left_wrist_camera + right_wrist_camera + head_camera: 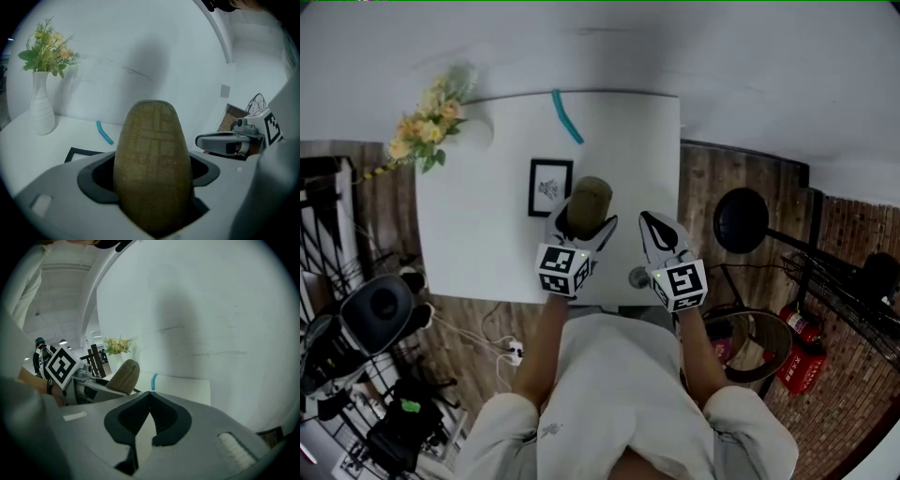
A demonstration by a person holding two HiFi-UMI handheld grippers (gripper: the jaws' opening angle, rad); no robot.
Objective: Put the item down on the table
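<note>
Head view: the left gripper (584,225) was clenched on an olive-brown oval item (589,201), which stood upright between its jaws over the white tabletop (478,234). Whether the item's base touched the surface could not be told. A black picture frame (549,187) lay just left of those jaws, and a teal strip (567,116) lay well beyond them. A vase of yellow flowers (431,117) stood far to their left. The right gripper (657,228) was beside the left one, apart from the item.

Left gripper view: the item, with a faint check pattern, filled the space between the jaws, pressed on both sides. The frame's corner showed beyond and to the left.

Right gripper view: the jaws were closed tip to tip with nothing between them. The item was off to their left.
</note>
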